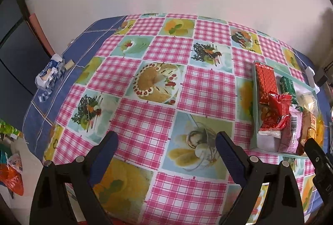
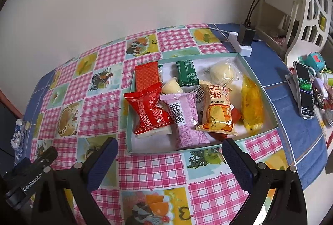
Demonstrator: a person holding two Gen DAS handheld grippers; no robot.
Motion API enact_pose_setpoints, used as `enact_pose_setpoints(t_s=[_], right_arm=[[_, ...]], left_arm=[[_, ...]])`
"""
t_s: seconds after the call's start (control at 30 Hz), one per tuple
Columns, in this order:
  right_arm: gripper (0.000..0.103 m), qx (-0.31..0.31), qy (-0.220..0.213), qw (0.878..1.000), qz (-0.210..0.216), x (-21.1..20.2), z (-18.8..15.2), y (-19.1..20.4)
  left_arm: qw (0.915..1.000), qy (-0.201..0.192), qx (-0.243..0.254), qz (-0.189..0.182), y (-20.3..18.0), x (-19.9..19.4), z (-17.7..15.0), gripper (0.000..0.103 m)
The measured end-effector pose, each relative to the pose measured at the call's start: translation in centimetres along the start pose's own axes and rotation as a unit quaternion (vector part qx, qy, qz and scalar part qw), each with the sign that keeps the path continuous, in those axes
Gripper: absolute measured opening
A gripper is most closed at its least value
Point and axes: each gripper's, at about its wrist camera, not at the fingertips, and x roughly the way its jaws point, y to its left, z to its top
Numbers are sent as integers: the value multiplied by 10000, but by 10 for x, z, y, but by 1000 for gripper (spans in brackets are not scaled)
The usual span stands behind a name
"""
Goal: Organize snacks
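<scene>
Plain white wall behind a table under a pink-check vinyl cloth with dessert prints (image 1: 143, 131). Shallow pale-green cardboard tray (image 2: 128, 120) sits right of centre, full of wrapped snacks: red foil pack (image 2: 150, 112) at its left, pink barcode pack (image 2: 185, 120) and orange roll pack (image 2: 217, 110) mid, clear yellow pack (image 2: 250, 104) at right. Left gripper (image 1: 166, 154) and right gripper (image 2: 169, 160) hover at the near edge, jaws wide, nothing between them. Crumpled blue-white wrapper (image 1: 50, 73) lies far left.

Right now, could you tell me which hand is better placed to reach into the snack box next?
The right. Its tongs stand open directly before the snack box, packets just beyond the tips. The left tongs hang open over bare tablecloth, the box off to their right.
</scene>
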Motion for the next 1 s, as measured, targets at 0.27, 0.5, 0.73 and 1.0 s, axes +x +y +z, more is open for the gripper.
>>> enact_pose_setpoints(t_s=[0.27, 0.5, 0.73, 1.0], right_arm=[[102, -35, 28, 10000, -75, 4, 1, 1], [102, -56, 74, 9999, -69, 6, 1, 1], [102, -86, 97, 9999, -71, 8, 1, 3], [102, -77, 98, 9999, -79, 8, 1, 3]], left_arm=[[10000, -26, 94, 2, -2, 0, 1, 95], [10000, -55, 27, -21, -3, 1, 2, 95], [10000, 12, 63, -37, -5, 3, 2, 95], [10000, 6, 70, -11, -5, 2, 2, 95]])
